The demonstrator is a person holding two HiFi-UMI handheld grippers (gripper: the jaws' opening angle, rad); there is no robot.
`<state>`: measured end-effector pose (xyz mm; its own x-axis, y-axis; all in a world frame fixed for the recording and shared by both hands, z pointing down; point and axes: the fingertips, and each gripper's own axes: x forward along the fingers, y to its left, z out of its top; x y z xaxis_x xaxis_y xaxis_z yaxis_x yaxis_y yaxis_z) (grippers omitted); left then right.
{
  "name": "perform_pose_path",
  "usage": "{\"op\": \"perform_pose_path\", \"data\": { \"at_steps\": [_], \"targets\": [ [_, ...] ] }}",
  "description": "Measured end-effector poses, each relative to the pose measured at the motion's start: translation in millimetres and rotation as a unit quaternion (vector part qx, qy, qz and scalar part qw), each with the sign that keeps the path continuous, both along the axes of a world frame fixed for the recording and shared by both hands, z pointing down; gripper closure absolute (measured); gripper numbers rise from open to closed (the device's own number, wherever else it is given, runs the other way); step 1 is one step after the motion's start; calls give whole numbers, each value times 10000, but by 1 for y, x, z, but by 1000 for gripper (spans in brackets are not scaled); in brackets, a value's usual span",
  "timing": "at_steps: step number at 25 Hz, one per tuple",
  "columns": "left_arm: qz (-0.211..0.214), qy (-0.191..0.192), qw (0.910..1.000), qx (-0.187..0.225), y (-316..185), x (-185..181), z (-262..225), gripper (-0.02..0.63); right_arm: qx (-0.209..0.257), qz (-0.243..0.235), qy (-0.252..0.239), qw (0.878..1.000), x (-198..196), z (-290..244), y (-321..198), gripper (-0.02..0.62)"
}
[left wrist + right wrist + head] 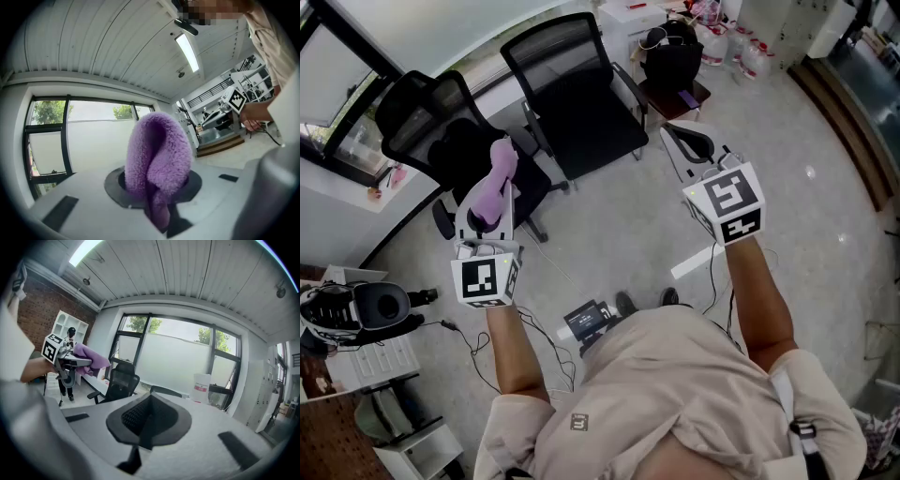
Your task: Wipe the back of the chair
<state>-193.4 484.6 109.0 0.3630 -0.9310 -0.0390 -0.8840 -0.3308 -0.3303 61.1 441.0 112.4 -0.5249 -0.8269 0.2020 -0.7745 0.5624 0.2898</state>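
Head view: left claw (490, 223) is clamped on a purple cloth (501, 176), which stands up from the jaws over the seat of the left-hand chair (425, 108). Its backrest lies ahead and left of that claw, not yet touched. Right claw (692, 142) is closed on nothing and well apart. The left is judged nearer.

Daylight through tall windows (173, 357) and a ceiling strip light (187, 51) lit the office brightly and evenly. Shadows on the pale floor (619, 225) were faint, with small glints of glare. Both gripper views bowed at the edges into black corners, and the close purple cloth (157, 159) looked slightly soft.
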Motion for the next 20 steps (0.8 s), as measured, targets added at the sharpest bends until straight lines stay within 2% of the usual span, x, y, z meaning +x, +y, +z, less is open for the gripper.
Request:
{"op": "perform_pose_path", "data": {
  "at_steps": [8, 20],
  "targets": [
    [25, 27, 10000, 2, -8, -7, 0, 529, -29, 17, 23, 10000, -11, 3, -5, 604],
    [299, 124, 9993, 172, -53, -5, -11, 529, -75, 114, 82, 9999, -37, 14, -41, 603]
  ]
}}
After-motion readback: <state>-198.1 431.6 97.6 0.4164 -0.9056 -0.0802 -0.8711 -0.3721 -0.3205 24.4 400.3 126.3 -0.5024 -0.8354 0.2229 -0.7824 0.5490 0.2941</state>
